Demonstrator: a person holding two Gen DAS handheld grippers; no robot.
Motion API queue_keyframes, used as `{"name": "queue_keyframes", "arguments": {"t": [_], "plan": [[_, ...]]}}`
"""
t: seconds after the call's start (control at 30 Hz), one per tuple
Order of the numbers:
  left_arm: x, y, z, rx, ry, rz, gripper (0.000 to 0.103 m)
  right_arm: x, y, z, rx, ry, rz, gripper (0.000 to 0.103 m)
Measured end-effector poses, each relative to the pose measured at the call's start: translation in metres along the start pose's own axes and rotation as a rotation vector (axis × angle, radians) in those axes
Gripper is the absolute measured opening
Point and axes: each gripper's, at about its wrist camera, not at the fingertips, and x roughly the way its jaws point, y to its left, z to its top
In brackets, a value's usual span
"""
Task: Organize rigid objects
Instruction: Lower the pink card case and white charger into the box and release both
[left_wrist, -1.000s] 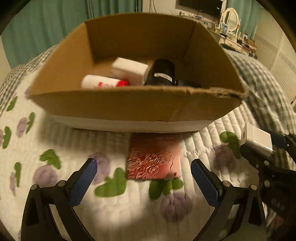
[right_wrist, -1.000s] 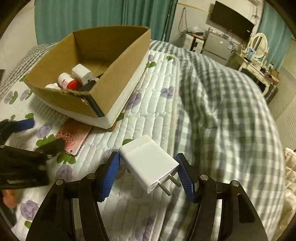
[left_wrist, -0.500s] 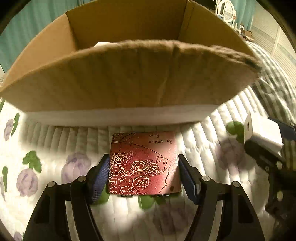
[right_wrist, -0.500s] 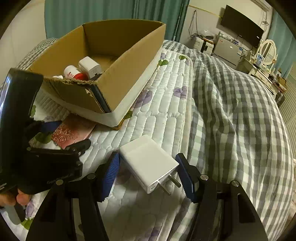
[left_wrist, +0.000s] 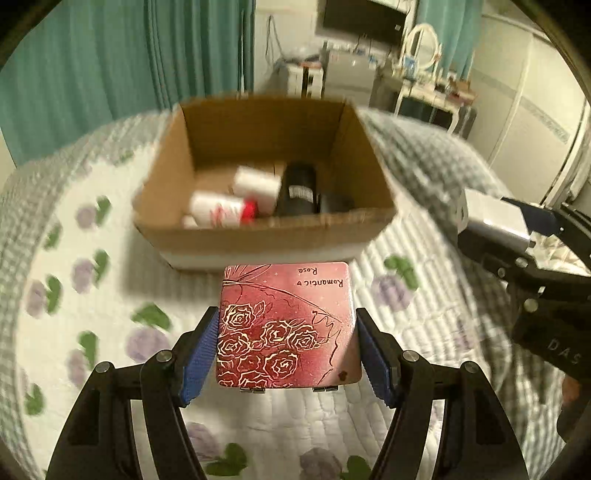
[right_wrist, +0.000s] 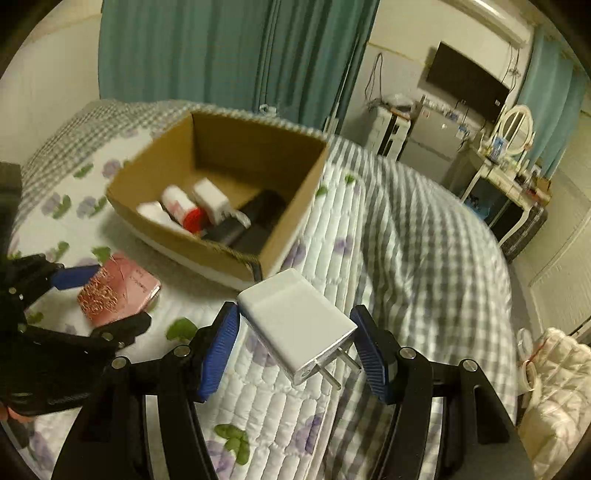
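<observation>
My left gripper (left_wrist: 286, 350) is shut on a flat red rose-patterned case (left_wrist: 286, 325) and holds it above the quilt, in front of the cardboard box (left_wrist: 266, 229). The case also shows in the right wrist view (right_wrist: 118, 291). My right gripper (right_wrist: 293, 345) is shut on a white plug charger (right_wrist: 295, 321), held in the air to the right of the box (right_wrist: 291, 214); it also shows in the left wrist view (left_wrist: 487, 221). The box holds a white bottle with a red cap (left_wrist: 221, 212), a white block (left_wrist: 258, 182) and a black cylinder (left_wrist: 297, 190).
The box stands on a flowered white quilt (left_wrist: 92, 295) over a grey checked bedspread (right_wrist: 424, 236). Teal curtains (right_wrist: 221, 55), a dresser with a mirror (right_wrist: 513, 140) and a wall television (right_wrist: 465, 85) lie beyond the bed. A white bag (right_wrist: 554, 373) lies at the right.
My left gripper closed on the red case and lifted it off the quilt, pulling back from the box. My right gripper rose with the charger still in it.
</observation>
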Motion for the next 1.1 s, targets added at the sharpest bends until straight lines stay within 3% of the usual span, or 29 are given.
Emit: {"name": "queue_keyframes", "arguments": {"t": [0.3, 0.47, 0.63, 0.83, 1.1], "plan": [[-0.061, 0.033, 0.056, 0.015, -0.178, 0.014, 0.071, -0.076, 0.019, 0.059, -0.017, -0.159, -0.017, 0.062], [-0.064, 0.053, 0.088, 0.02, -0.251, 0.032, 0.071, -0.084, 0.028, 0.098, -0.007, -0.23, -0.006, 0.062], [-0.04, 0.062, 0.119, 0.035, -0.274, 0.042, 0.072, -0.06, 0.032, 0.131, 0.021, -0.267, 0.022, 0.062], [0.021, 0.061, 0.148, 0.017, -0.254, 0.021, 0.072, 0.004, 0.025, 0.159, 0.073, -0.245, 0.032, 0.062], [0.096, 0.054, 0.147, 0.062, -0.158, 0.032, 0.072, 0.087, 0.003, 0.165, 0.138, -0.168, 0.064, 0.062]]}}
